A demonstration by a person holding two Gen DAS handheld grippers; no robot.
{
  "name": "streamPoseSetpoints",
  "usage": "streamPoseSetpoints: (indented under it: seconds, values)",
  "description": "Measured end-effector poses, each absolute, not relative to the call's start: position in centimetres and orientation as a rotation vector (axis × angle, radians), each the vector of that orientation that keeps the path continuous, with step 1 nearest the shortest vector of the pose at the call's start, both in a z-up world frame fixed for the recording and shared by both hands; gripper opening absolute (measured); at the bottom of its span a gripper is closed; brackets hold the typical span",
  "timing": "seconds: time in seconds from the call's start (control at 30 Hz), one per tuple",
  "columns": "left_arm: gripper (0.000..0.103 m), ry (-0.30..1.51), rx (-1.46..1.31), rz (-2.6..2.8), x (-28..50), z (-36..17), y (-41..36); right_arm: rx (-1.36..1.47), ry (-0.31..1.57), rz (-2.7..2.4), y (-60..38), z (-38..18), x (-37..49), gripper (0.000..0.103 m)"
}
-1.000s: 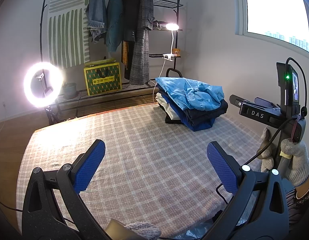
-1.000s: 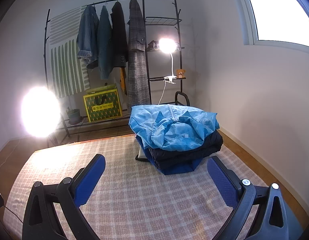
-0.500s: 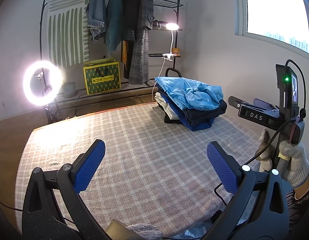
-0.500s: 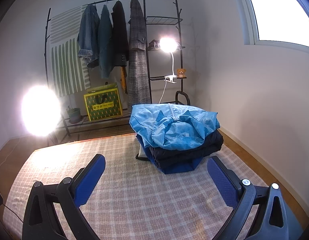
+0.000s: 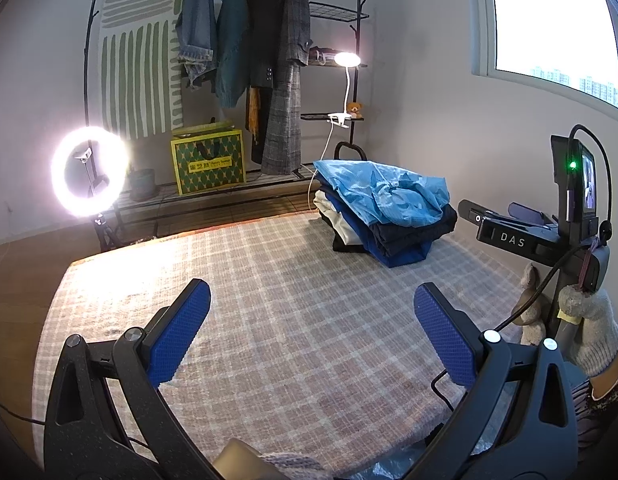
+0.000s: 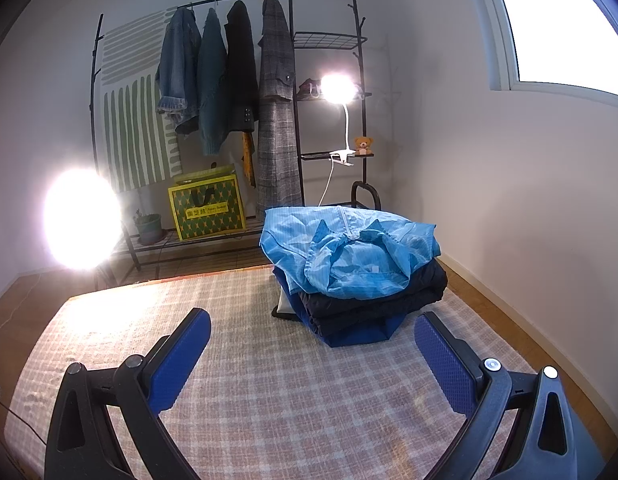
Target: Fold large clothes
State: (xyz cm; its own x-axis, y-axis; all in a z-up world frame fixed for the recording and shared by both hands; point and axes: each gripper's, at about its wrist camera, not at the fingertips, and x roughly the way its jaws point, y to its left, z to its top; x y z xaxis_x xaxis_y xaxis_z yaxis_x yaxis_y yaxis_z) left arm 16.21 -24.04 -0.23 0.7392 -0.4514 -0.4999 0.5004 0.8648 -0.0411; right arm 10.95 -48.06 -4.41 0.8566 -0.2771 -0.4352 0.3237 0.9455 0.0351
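Though stacked, lower clothes point(image 6: 361, 312) stay mostly hidden.

A home bedroom: coats on a clothes rack point(image 6: 229, 92), plaid bedspread point(image 6: 269, 380), window point(image 5: 557, 20).

You are seeing white letters reading "DAS" on the black device arm point(image 5: 513, 240). The yellow bag's point(image 5: 208, 162) label is showing too blurred to read.

Stack of clothes point(image 6: 355, 280) at 1 o'clock on the plaid mat: crumpled light-blue garment point(image 6: 349, 250) topmost, dark folded layers beneath.
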Motion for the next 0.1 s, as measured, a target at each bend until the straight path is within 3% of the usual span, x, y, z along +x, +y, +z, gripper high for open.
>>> streamPoseSetpoints:
  seconds: [0.1]
  values:
    - [0.103,0.523,0.094,-0.519,16.25,-0.10,-24.00,0.109,0.441,-0.316,-48.07,-4.39,10.99,0.103]
